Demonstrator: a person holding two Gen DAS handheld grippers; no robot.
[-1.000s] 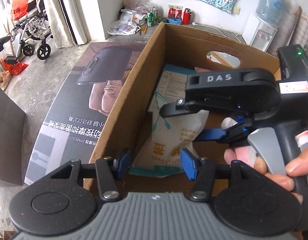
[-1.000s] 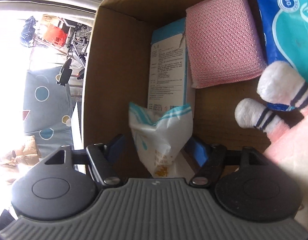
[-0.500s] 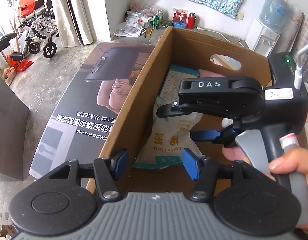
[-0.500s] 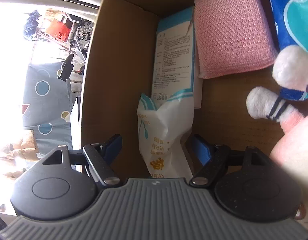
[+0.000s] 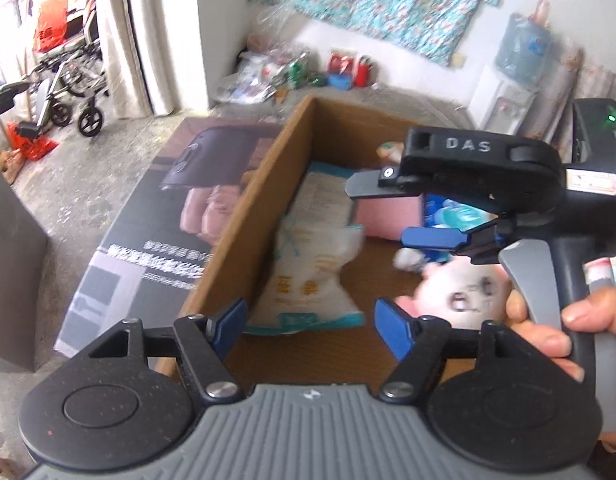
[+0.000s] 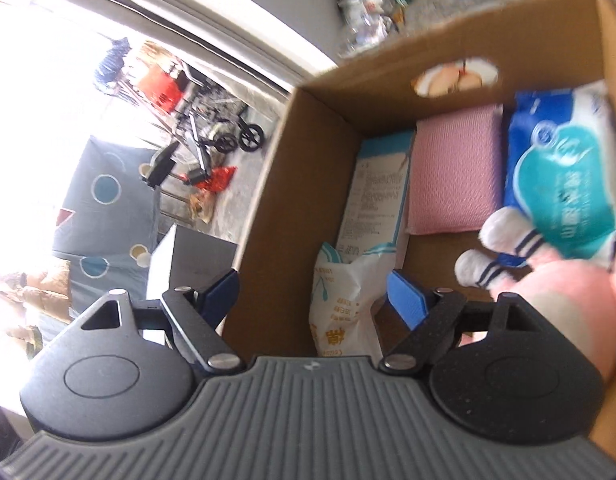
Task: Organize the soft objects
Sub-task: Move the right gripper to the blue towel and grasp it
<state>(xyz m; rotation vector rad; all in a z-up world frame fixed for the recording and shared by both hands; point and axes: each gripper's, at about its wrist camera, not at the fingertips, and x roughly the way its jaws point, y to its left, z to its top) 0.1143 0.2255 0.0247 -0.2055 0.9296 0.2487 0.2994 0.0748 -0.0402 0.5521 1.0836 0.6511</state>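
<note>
We hold both jaws opening, empty: the left hand-held gripper (image 5: 308,322) and right hand-held gripper (image 6: 314,294) hover above the cotton swab bag (image 5: 308,276), which lies against the cardboard box (image 5: 244,216) wall. It looks light, crinkly and slippery; its bunched upper end seems the best hold.

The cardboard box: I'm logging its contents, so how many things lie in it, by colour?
Inside the cardboard box:
White: 1, the cotton swab bag
White and light blue: 1, the flat printed pack
Pink: 2, the pink sponge pad and the pink plush toy
Blue: 1, the wipes pack
Total: 5
</note>
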